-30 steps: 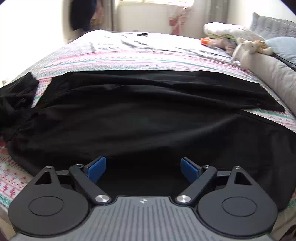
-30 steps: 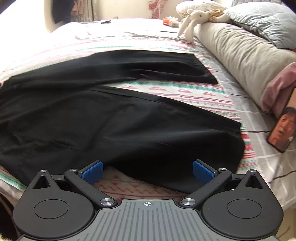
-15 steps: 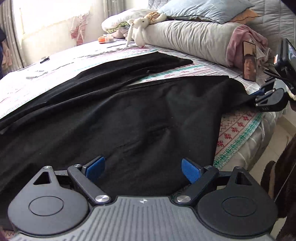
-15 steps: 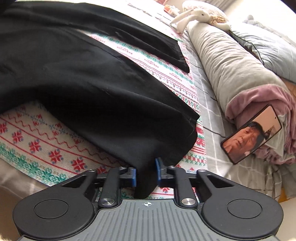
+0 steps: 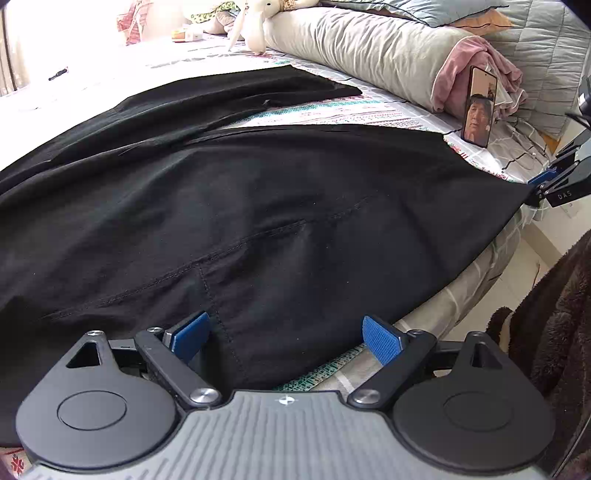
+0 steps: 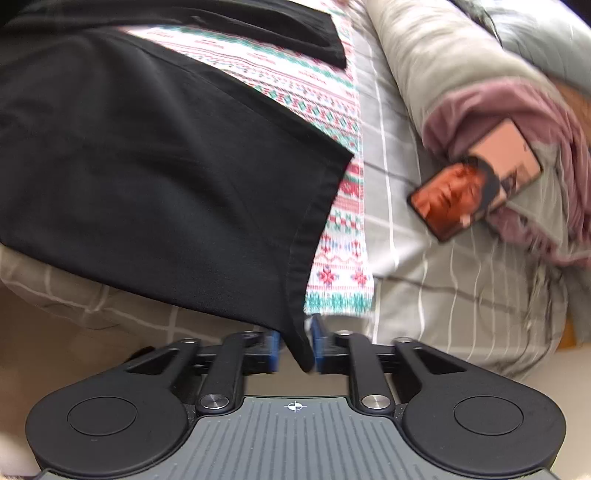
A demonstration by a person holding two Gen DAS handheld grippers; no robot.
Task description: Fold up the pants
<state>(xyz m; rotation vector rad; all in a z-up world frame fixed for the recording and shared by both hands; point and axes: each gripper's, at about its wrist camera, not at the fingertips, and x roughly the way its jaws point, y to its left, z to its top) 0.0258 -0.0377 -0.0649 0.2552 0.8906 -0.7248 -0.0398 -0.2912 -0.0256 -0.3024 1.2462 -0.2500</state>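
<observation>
Black pants [image 5: 258, 192] lie spread across the bed, one leg near, the other [image 5: 236, 92] farther back. My left gripper [image 5: 286, 338] is open, its blue pads low over the near edge of the near leg. My right gripper [image 6: 295, 349] is shut on the hem corner of the near leg [image 6: 299, 332] and holds it off the bed's edge. The right gripper also shows in the left wrist view [image 5: 550, 181] at the far right, pinching that same corner. The near leg [image 6: 155, 166] is drawn taut between bed and pads.
A patterned blanket [image 6: 332, 206] covers the bed. A phone [image 5: 479, 107] leans on a pink cloth [image 5: 480, 59] and long grey bolster [image 5: 369, 44]; it also shows in the right wrist view [image 6: 476, 184]. A stuffed rabbit [image 5: 255, 26] lies at the back. A dark fluffy garment [image 5: 554, 325] is at right.
My right gripper closed on the hem corner of the near leg and pulled it out past the bed's edge. My left gripper swung right and lower over the same leg, staying open.
</observation>
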